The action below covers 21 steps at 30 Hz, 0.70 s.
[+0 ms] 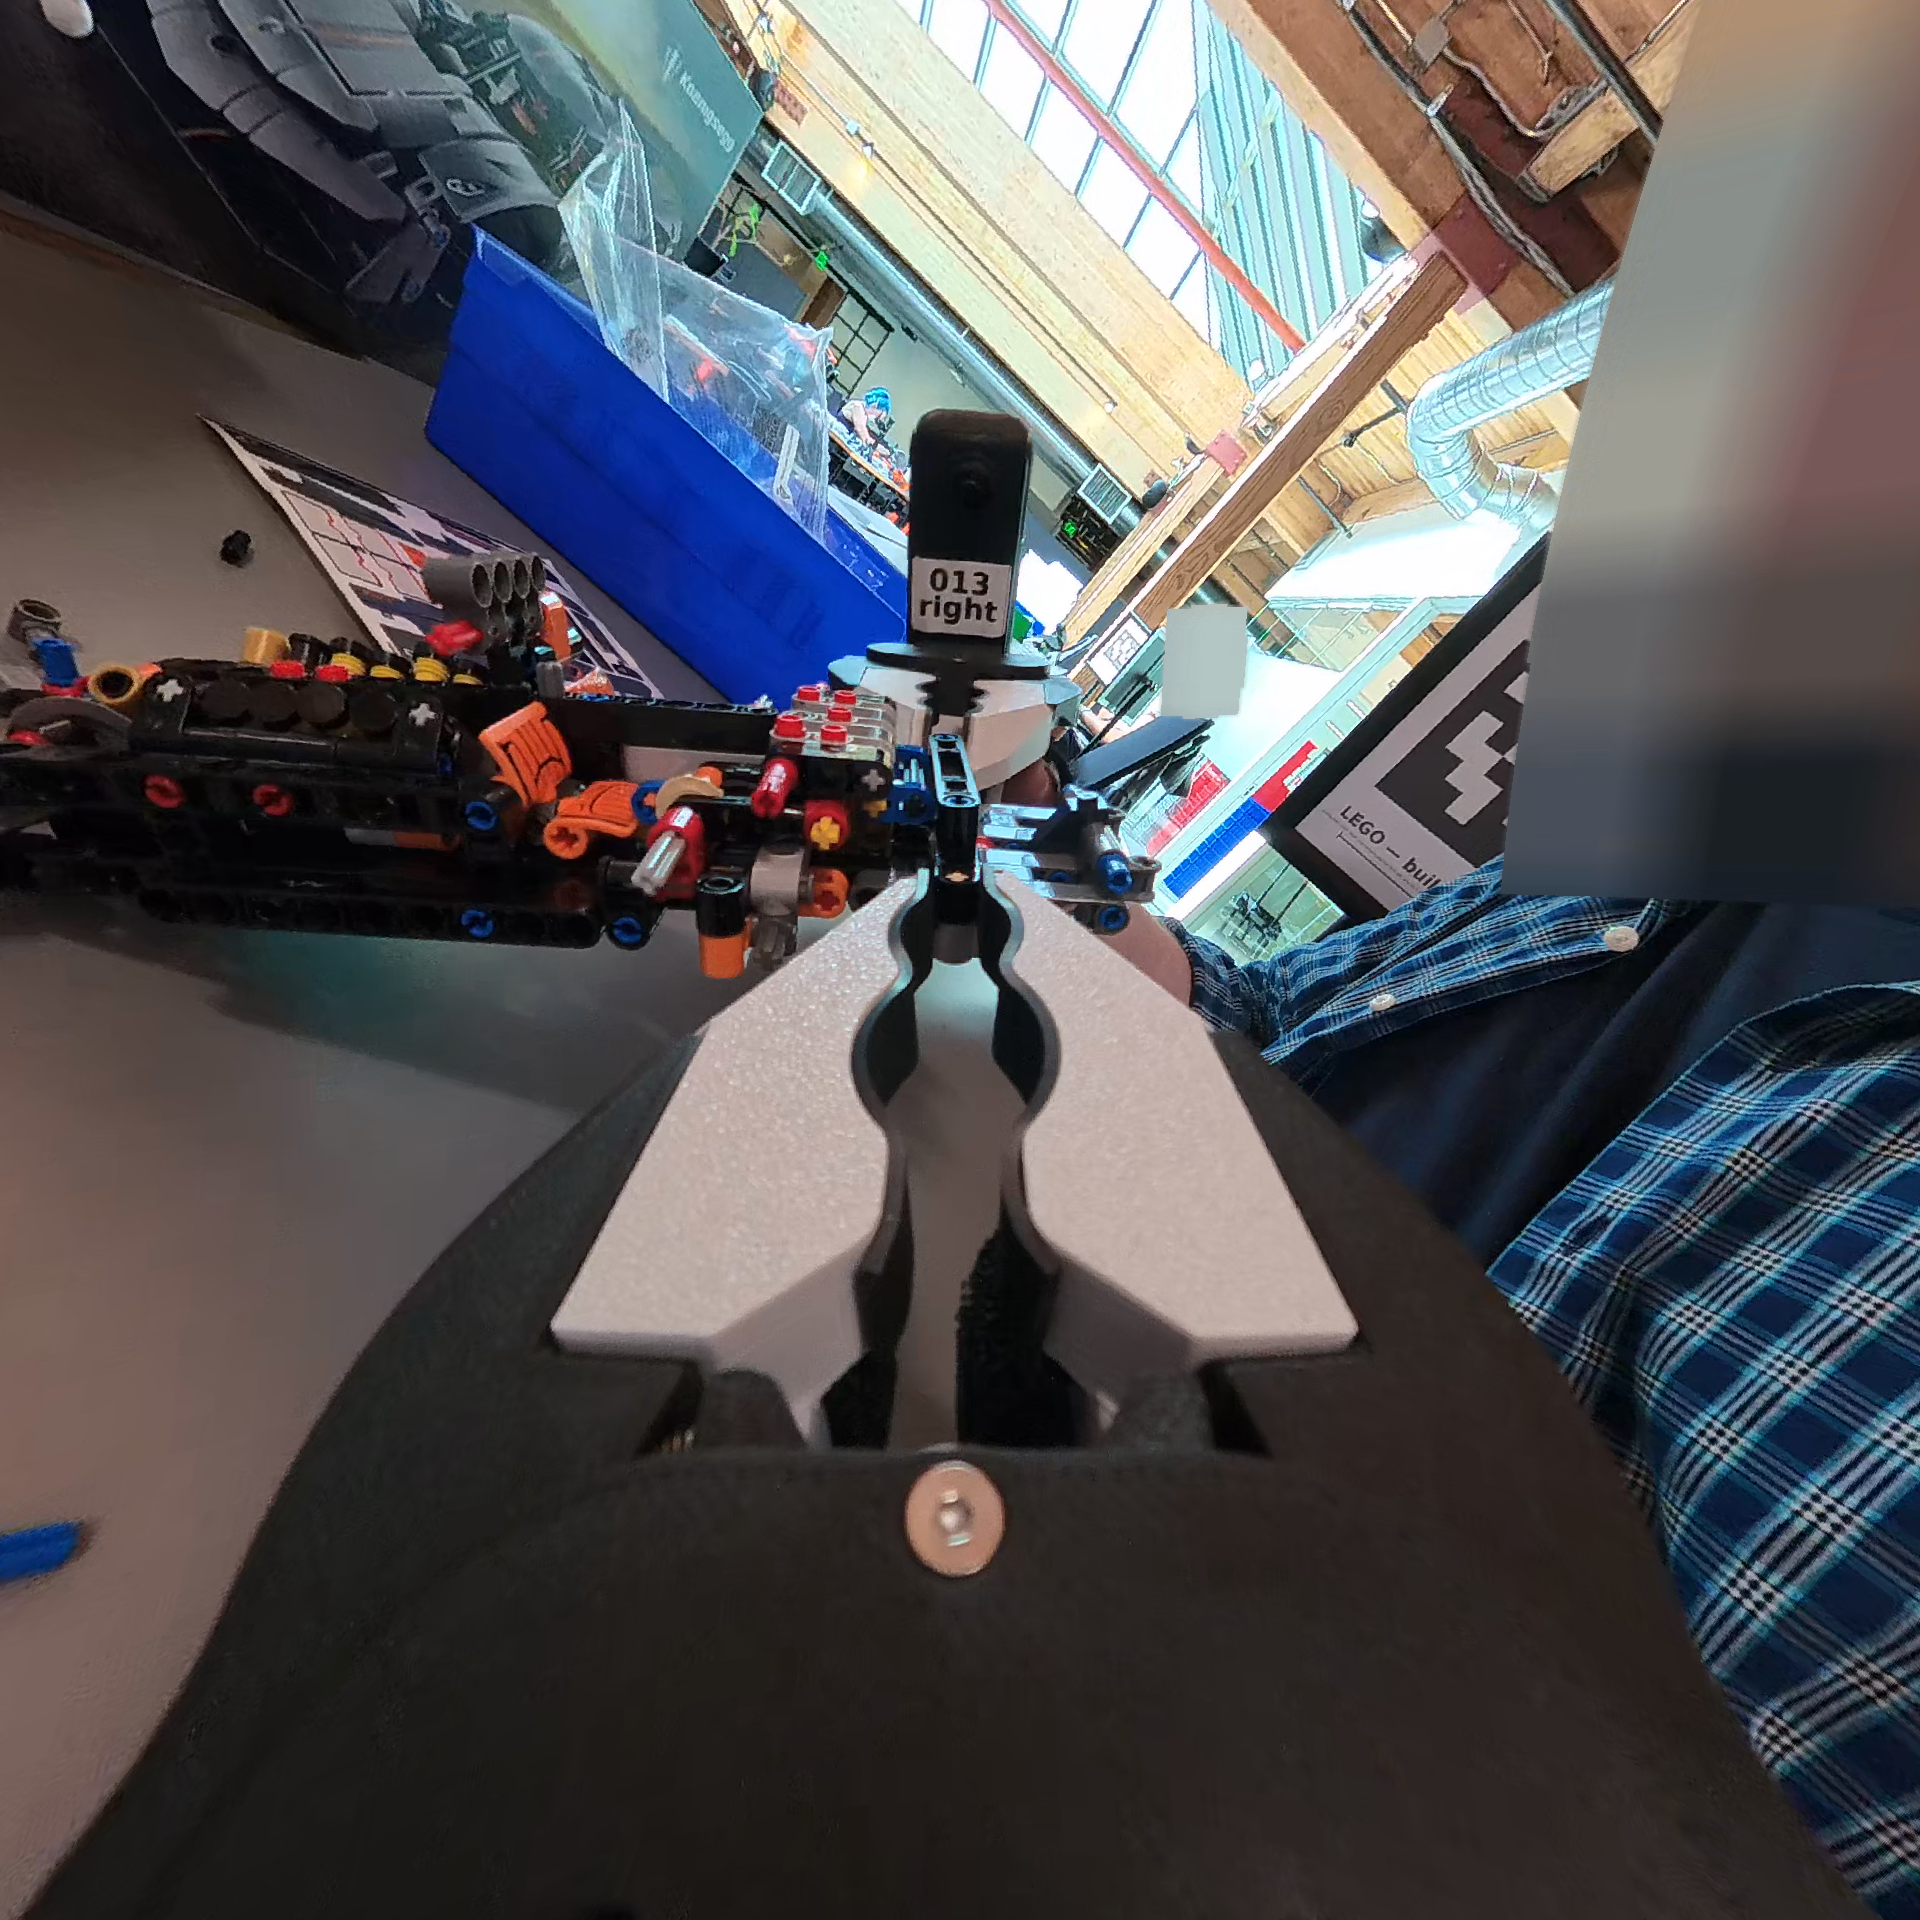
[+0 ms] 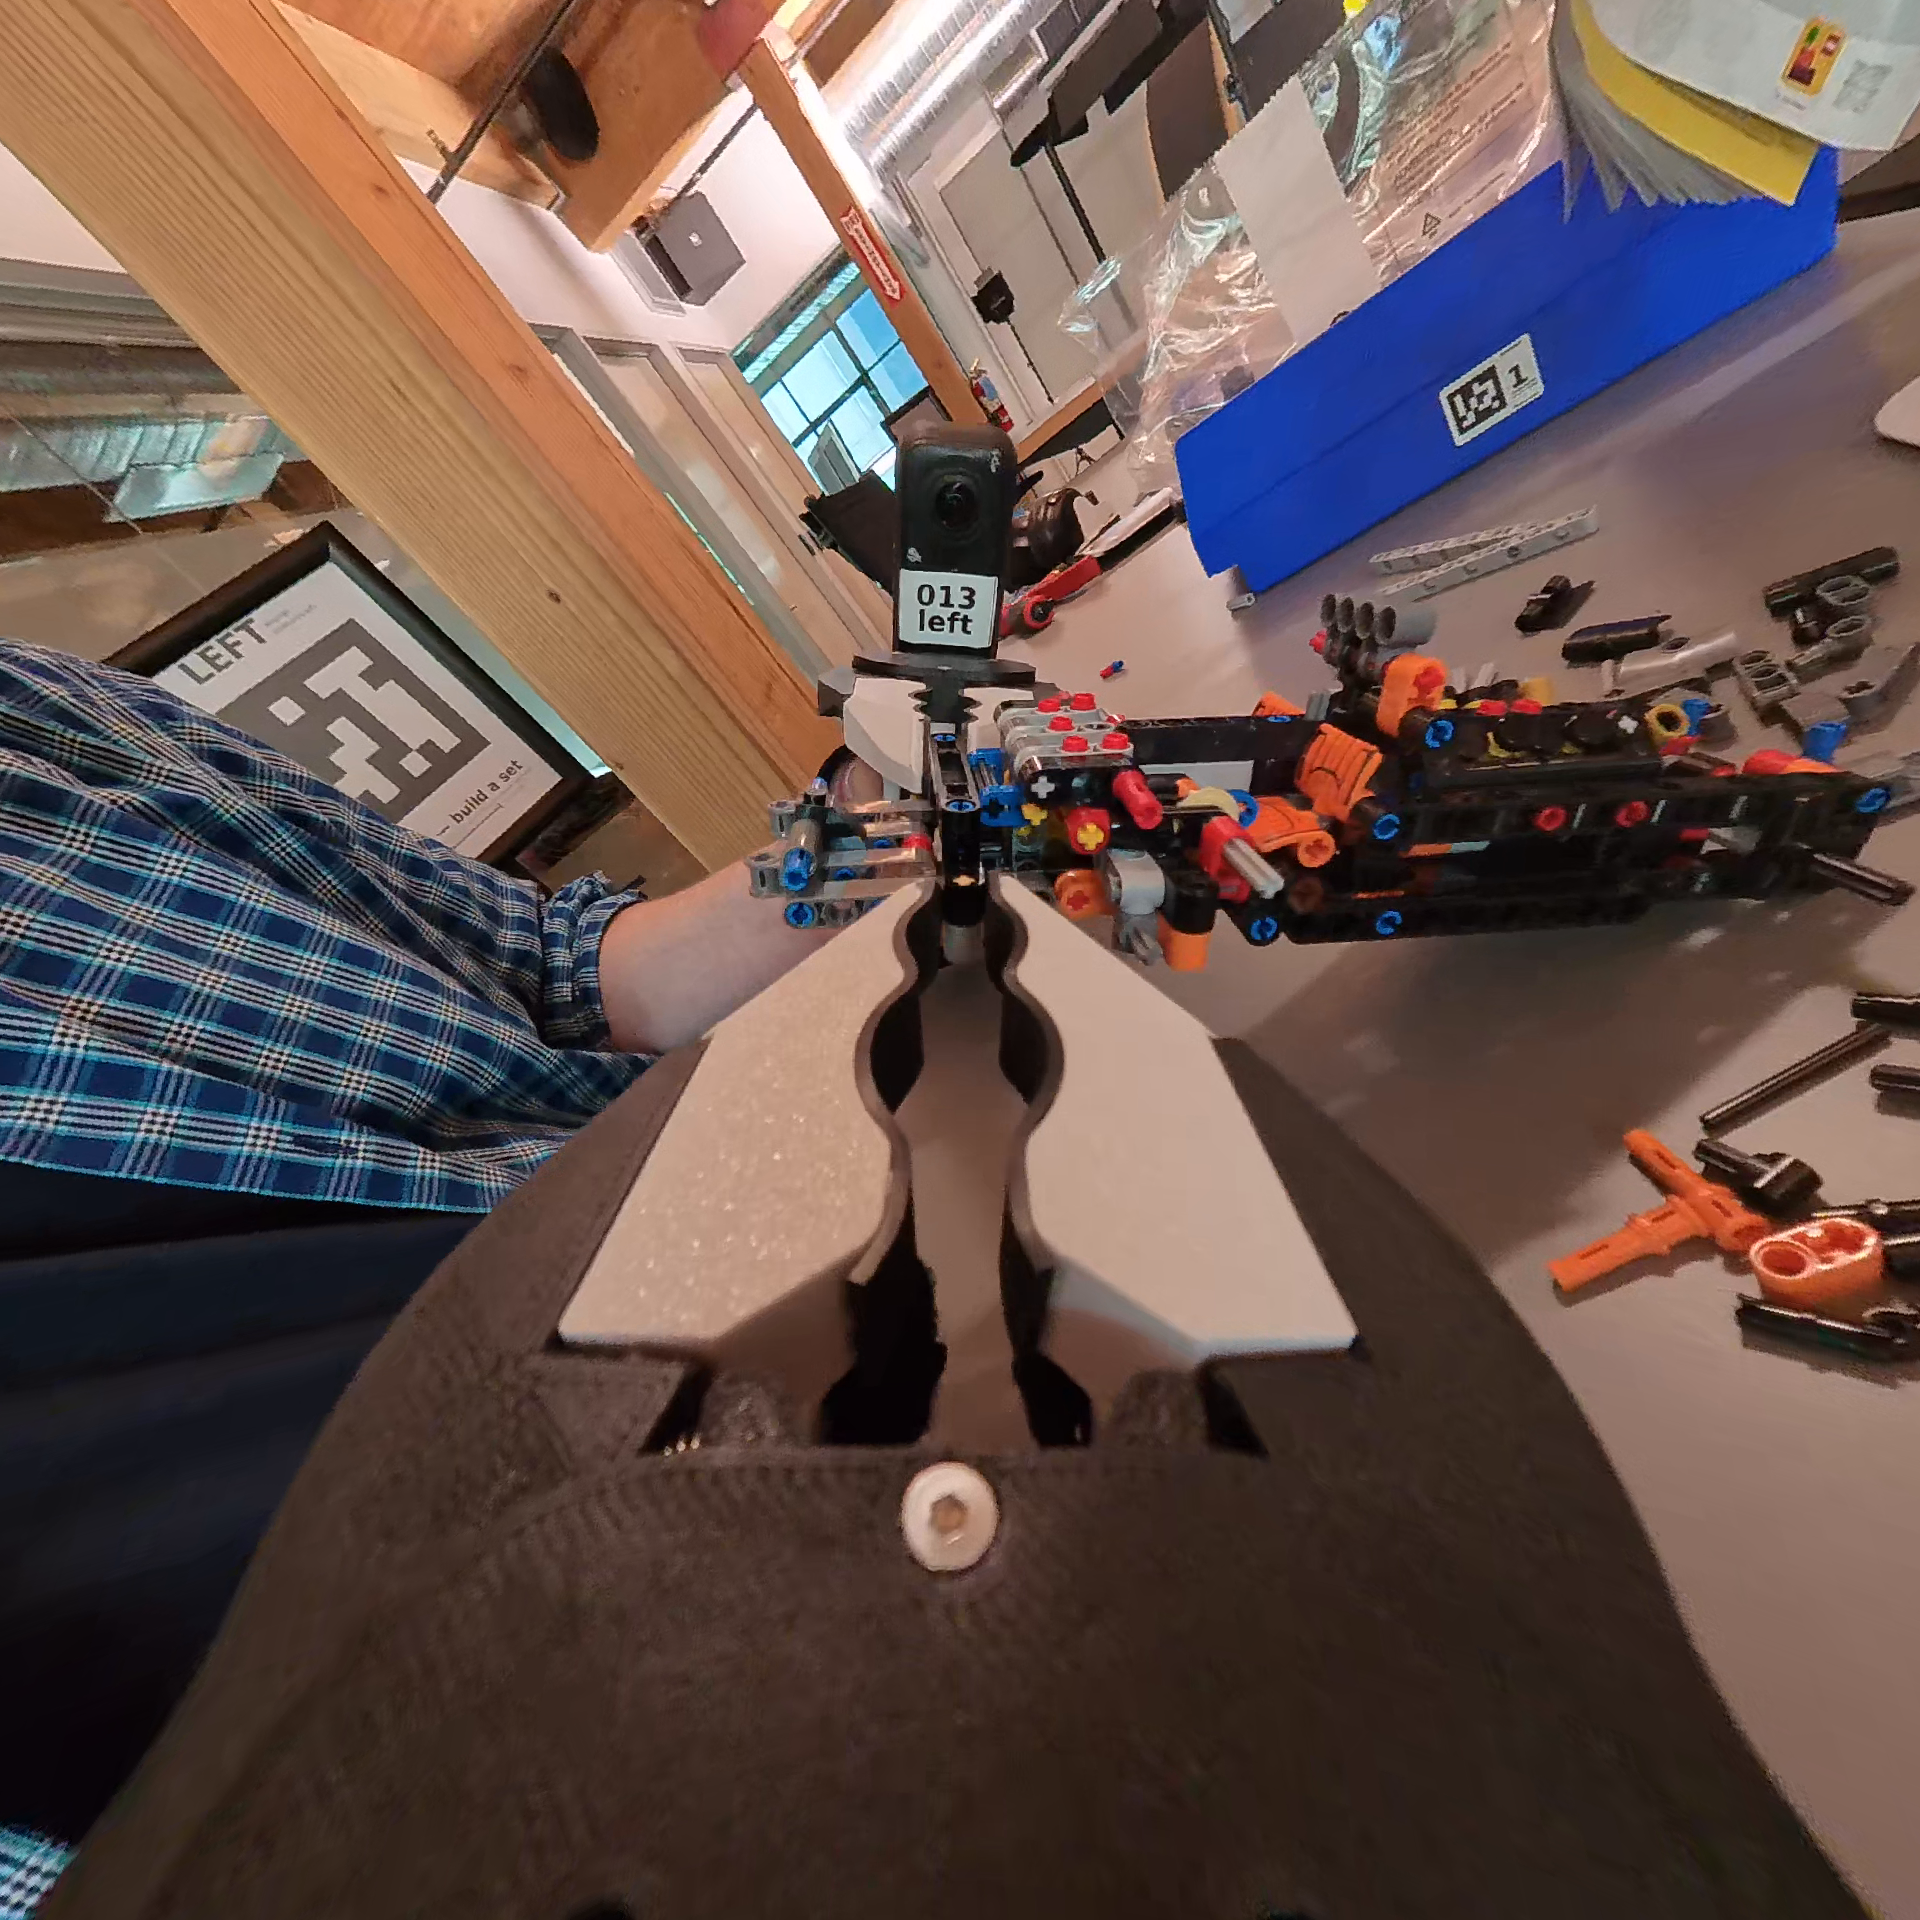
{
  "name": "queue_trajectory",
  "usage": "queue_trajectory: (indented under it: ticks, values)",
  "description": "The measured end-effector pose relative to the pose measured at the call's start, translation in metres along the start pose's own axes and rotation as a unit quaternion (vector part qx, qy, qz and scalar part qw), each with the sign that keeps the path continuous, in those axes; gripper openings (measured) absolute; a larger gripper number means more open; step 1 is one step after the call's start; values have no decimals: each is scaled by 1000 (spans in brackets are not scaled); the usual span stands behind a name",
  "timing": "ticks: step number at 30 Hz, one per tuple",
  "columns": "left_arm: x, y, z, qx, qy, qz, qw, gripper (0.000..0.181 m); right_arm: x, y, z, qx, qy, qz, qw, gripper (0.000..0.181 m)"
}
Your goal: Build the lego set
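Observation:
The lego model [image 1: 364,790] is a long black chassis with orange, red, blue and yellow parts, lying on the grey table [image 1: 208,1143]. It runs to the left in the left wrist view and to the right in the right wrist view [image 2: 1455,810]. At its near end stands a short black beam [image 1: 953,790]. My left gripper [image 1: 954,891] is shut on the lower end of this beam. My right gripper [image 2: 961,891] is shut on the same beam [image 2: 958,821] from the opposite side. Each gripper faces the other: the right one [image 1: 951,698] shows beyond the beam, and so does the left one [image 2: 940,707].
A blue bin [image 2: 1507,343] with clear plastic bags stands behind the model, also in the left wrist view [image 1: 644,468]. A printed sheet [image 1: 343,520] lies by it. Loose orange and black parts [image 2: 1714,1236] and grey beams [image 2: 1486,545] lie on the table. A plaid sleeve [image 2: 260,935] is close by. The tips of one gripper are about 6 cm away from the tips of the other.

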<state>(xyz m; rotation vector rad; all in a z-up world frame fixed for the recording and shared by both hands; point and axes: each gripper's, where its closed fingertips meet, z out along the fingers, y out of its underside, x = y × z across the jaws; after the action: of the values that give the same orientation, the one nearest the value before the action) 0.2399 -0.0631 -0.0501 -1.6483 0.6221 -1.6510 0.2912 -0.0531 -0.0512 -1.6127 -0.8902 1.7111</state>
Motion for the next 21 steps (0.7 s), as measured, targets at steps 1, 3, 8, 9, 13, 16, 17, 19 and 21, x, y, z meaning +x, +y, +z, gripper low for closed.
queue_trajectory:
  ticks: [1,3,8,9,13,16,17,19,21]
  values:
    - [0,0,0,0,0,0,1000,7,0,0,0,0,-3,4,1000,5]
    - [0,0,0,1,2,-2,1000,7,0,0,0,2,-6,8,1000,5]
    - [1,0,-1,5,8,-8,1000,7,-2,-1,1,6,-16,16,1000,5]
    - [1,0,-1,6,9,-9,1000,7,-2,-1,1,8,-18,19,1000,5]
    - [2,0,-1,8,13,-11,1000,7,-2,-2,1,10,-21,18,1000,5]
    - [2,0,-1,8,13,-12,1000,7,-3,-2,1,9,-20,16,1000,5]
    - [2,0,-1,8,12,-11,1000,7,-3,-2,1,9,-19,15,1000,5]
    - [2,0,-1,8,10,-10,1000,7,-3,-2,1,9,-18,14,1000,5]
    - [2,0,-1,7,6,-8,1000,7,-2,-2,1,8,-17,12,1000,4]
